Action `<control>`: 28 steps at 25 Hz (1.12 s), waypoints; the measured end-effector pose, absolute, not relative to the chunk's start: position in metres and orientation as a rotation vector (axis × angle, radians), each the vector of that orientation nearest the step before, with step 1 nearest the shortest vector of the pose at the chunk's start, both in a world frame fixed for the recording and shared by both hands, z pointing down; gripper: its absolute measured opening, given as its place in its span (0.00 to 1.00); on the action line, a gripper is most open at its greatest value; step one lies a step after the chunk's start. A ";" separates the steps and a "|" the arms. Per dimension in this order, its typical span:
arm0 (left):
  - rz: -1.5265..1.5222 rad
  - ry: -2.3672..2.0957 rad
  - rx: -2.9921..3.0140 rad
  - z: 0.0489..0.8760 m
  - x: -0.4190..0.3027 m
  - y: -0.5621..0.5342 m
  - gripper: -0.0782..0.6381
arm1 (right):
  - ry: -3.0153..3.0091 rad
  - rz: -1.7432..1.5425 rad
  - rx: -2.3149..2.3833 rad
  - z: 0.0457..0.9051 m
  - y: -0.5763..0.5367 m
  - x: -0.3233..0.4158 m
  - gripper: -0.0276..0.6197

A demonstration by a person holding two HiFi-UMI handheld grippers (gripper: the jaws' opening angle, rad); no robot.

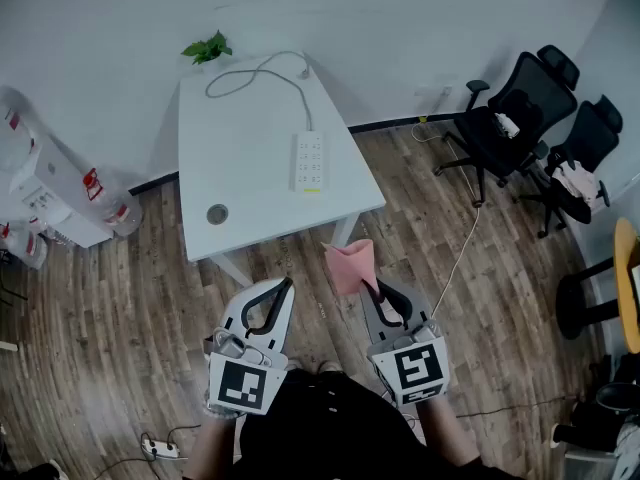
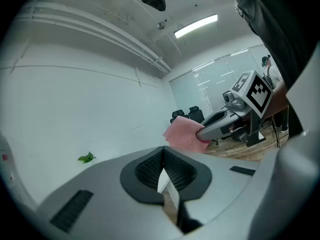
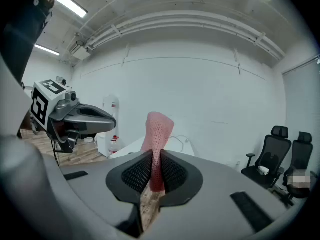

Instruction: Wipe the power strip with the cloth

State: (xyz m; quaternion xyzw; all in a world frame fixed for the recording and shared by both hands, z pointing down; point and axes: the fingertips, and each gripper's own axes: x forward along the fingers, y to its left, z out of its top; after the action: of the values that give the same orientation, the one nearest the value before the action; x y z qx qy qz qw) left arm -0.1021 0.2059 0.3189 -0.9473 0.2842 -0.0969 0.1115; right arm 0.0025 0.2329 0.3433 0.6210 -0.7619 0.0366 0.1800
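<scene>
Head view: table (image 1: 240,148), power strip (image 1: 308,160), floor (image 1: 100,338)

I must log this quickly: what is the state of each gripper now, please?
Left gripper: closed, fingers together, holding nothing.
Right gripper: closed on the pink cloth.

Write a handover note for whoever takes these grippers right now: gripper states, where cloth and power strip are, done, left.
Left gripper: shut, empty.
Right gripper: shut on the pink cloth, which sticks out past its jaws.
Power strip lies on the white table, ahead of both grippers; cloth not touching it.
Done: cloth in grip.
Left: carry cloth to the strip and wipe it.
</scene>
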 end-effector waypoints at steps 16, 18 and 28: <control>-0.306 0.851 -2.772 0.323 -0.094 0.214 0.13 | -2.186 0.138 1.786 0.347 0.238 0.015 0.14; -0.305 0.864 -2.767 0.322 -0.093 0.214 0.13 | -2.196 0.121 1.792 0.346 0.238 0.020 0.14; -0.322 0.950 -2.728 0.318 -0.083 0.234 0.13 | -2.246 0.104 1.770 0.348 0.251 0.040 0.14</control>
State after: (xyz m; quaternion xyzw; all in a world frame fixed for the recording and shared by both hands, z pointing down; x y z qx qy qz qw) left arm -0.0828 0.2338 0.3182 -0.9321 0.3245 -0.1099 0.1172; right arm 0.0397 0.2508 0.3478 0.6125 -0.7772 0.0359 0.1397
